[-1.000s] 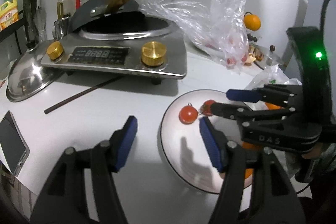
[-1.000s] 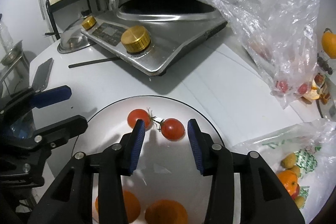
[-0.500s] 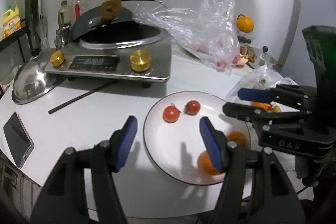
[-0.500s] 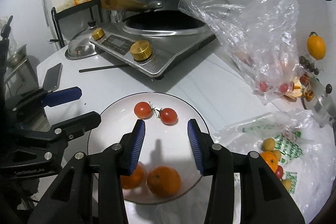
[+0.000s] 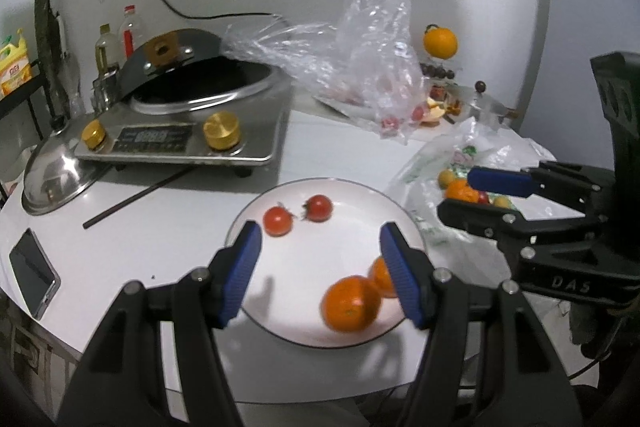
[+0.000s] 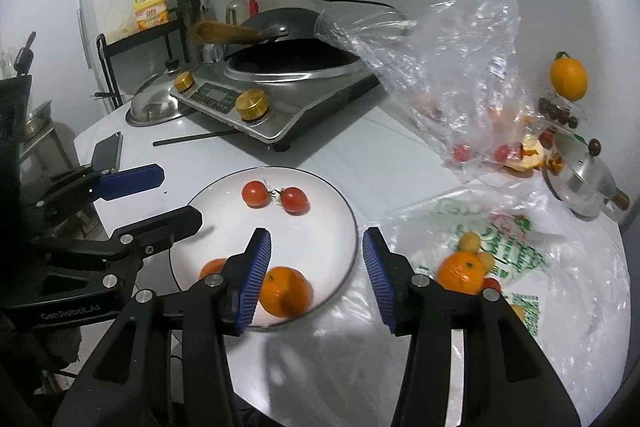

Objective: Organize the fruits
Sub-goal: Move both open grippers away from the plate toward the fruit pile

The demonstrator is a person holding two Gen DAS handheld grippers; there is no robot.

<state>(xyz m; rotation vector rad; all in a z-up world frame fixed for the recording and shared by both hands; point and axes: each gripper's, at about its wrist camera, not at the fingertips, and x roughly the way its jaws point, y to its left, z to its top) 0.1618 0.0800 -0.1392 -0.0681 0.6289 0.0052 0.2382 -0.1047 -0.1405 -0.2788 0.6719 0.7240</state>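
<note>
White plate [image 5: 320,255] sits on the round white table [image 5: 168,227], taken here as the landmark. On the plate's far side two small tomatoes [image 6: 256,193] lie close together, stems toward each other; on its near side two oranges [image 6: 285,291] rest touching or nearly so. Left gripper [image 5: 320,267] hangs above the plate's near half, jaws spread wide, nothing between them. Right gripper [image 6: 316,279] hangs over the plate's right rim, jaws also wide apart and holding nothing. Just right of the plate a printed plastic bag [image 6: 516,247] lies flat with another orange [image 6: 460,273] and a few small yellow fruits on it. Beyond the plate stands a cooker [image 5: 180,131] with a wok; a crumpled clear bag [image 5: 360,67] lies to the plate's far right.
</note>
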